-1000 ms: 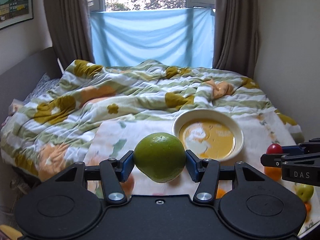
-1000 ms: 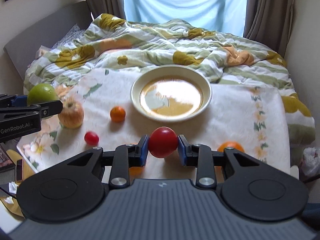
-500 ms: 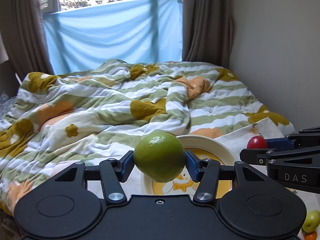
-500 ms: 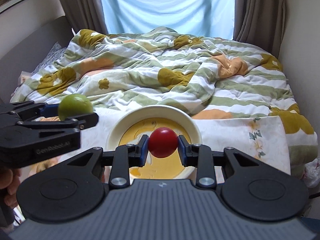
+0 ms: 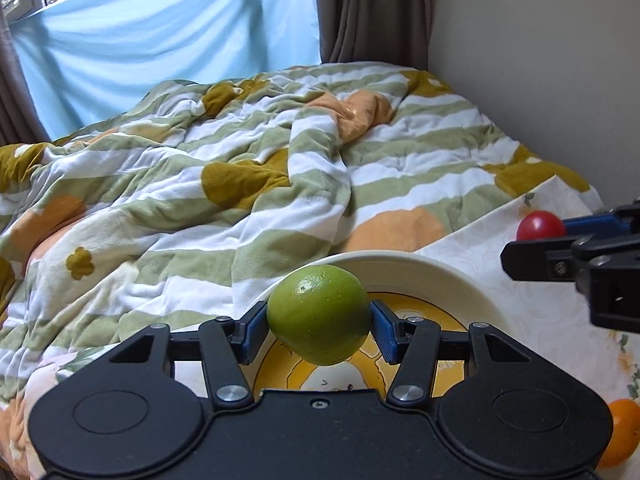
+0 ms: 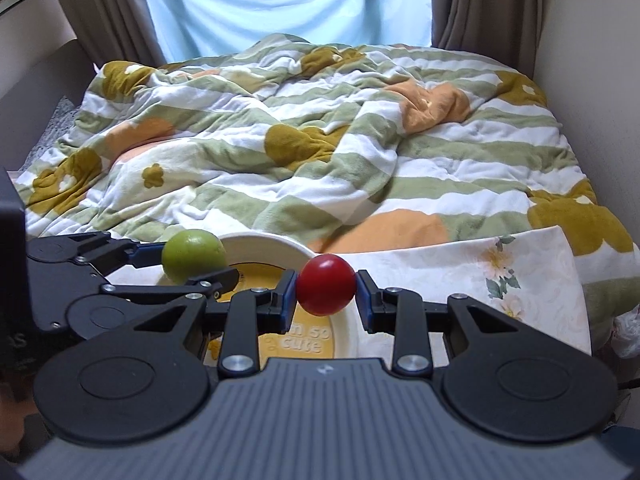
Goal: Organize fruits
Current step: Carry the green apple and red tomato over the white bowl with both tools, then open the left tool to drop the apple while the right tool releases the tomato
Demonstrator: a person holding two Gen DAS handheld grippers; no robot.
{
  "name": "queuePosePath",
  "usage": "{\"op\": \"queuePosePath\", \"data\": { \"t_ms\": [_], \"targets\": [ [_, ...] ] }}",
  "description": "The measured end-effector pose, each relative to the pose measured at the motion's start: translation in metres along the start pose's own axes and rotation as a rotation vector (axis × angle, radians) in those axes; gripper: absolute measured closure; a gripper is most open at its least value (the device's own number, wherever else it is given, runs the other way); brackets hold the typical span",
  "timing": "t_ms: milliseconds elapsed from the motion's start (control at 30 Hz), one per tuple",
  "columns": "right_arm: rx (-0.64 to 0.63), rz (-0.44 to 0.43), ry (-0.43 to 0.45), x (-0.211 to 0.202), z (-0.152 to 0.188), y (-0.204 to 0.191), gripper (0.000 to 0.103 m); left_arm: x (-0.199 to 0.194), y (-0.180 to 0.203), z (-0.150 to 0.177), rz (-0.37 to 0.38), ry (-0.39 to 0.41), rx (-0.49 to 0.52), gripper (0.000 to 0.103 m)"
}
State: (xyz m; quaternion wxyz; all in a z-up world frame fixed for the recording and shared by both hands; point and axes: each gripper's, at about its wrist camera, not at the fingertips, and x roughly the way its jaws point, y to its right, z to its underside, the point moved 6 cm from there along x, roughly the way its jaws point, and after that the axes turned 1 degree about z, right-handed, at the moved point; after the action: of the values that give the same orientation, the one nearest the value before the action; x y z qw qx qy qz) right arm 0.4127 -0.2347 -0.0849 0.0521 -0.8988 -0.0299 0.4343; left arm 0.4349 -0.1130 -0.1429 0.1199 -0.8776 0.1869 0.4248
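Observation:
My left gripper (image 5: 319, 322) is shut on a round green fruit (image 5: 319, 314) and holds it above the near left part of a white plate with a yellow centre (image 5: 460, 280). The same fruit (image 6: 194, 255) and left gripper show at the left in the right wrist view. My right gripper (image 6: 326, 294) is shut on a small red fruit (image 6: 326, 284) above the plate's (image 6: 272, 242) right part. That red fruit (image 5: 540, 226) also shows at the right edge of the left wrist view.
The plate rests on a white floral cloth (image 6: 460, 264) spread over a bed. A rumpled striped flowered quilt (image 6: 320, 140) lies behind it. An orange (image 5: 622, 432) lies on the cloth at the right. A wall stands close on the right.
Both grippers have moved forward and lower with their fruits, now close over the plate. The loose fruits on the cloth have dropped out of the right wrist view.

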Motion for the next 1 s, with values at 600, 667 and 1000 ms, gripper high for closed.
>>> {"op": "queuePosePath", "data": {
  "t_ms": [600,667,1000],
  "targets": [
    [0.004,0.004,-0.016,0.004,-0.001,0.014,0.057,-0.020,-0.005,0.009,0.015,0.012,0.003,0.004],
    [-0.010,-0.013,-0.017,0.004,-0.001,0.011,0.057,-0.028,-0.010,0.016,0.014,0.005,-0.016,0.004],
    [-0.151,-0.089,-0.062,0.028,0.020,-0.022,0.057,-0.065,-0.025,0.049,-0.026,0.003,-0.076,0.003]
  ]
}}
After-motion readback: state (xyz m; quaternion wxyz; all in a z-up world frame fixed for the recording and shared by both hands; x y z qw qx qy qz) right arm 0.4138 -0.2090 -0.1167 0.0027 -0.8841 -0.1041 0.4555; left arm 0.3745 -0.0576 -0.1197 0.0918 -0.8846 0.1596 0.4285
